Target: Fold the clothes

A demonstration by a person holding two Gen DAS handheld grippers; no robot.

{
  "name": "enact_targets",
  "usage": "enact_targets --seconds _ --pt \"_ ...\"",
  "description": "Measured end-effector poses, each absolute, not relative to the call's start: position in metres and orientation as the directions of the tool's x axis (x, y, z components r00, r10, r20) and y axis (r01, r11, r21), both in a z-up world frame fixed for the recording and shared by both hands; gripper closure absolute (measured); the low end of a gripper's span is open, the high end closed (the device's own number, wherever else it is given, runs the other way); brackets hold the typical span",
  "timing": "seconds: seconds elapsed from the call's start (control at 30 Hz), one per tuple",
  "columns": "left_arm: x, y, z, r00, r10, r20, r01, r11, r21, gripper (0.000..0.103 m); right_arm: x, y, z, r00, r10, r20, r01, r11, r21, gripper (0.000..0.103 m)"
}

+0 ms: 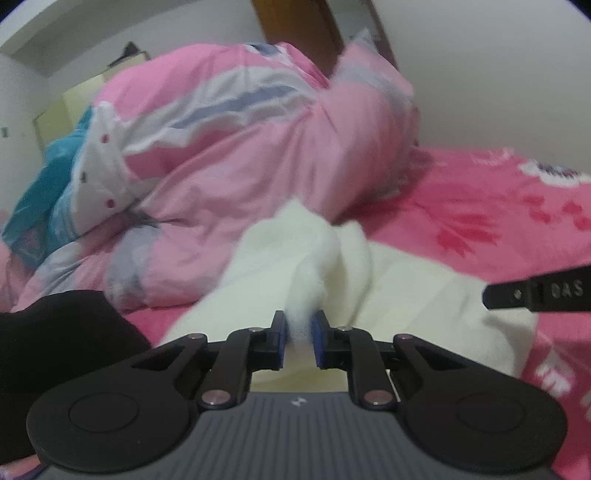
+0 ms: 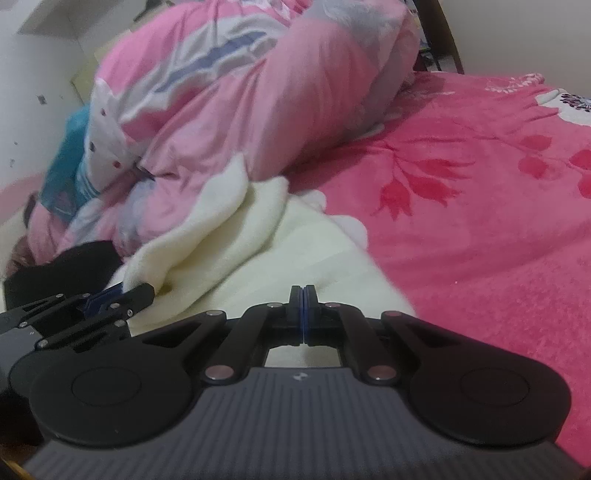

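Note:
A cream fleece garment (image 1: 413, 295) lies on the pink flowered bedspread (image 1: 498, 206). My left gripper (image 1: 300, 325) is shut on a bunched fold of the cream garment and holds it raised off the bed. It also shows in the right wrist view (image 2: 122, 291) at the left, with the cloth (image 2: 229, 236) draped up from it. My right gripper (image 2: 303, 295) has its pads pressed together over the flat part of the garment, with no cloth visible between them. Its finger (image 1: 535, 291) pokes in at the right edge of the left wrist view.
A rolled pink, white and blue quilt (image 1: 236, 140) is piled behind the garment. A black cloth item (image 1: 62, 332) lies at the left. The bedspread (image 2: 480, 221) stretches to the right. A brown door (image 1: 303, 29) and white wall stand beyond.

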State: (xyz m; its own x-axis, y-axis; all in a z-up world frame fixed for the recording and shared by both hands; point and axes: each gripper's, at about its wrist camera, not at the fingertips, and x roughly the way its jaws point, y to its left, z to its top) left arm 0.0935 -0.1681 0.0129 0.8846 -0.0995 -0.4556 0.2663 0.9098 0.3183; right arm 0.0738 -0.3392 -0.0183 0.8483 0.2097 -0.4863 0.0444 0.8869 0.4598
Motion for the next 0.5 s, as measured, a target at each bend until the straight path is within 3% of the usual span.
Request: enact_targets --seconds 0.23,0.5 --pt "0.076 -0.136 0.038 0.903 -0.066 -0.424 0.19 0.948 0.257 0.089 0.049 -0.341 -0.008 0.857 0.328 -0.398 -0.052 0.822 0.567 0.103" --pt "0.045 -0.091 0.056 0.913 -0.07 -0.403 0.149 0.974 0.169 0.09 -0.007 -0.306 -0.004 0.824 0.429 -0.371 -0.172 0.812 0.557 0.103"
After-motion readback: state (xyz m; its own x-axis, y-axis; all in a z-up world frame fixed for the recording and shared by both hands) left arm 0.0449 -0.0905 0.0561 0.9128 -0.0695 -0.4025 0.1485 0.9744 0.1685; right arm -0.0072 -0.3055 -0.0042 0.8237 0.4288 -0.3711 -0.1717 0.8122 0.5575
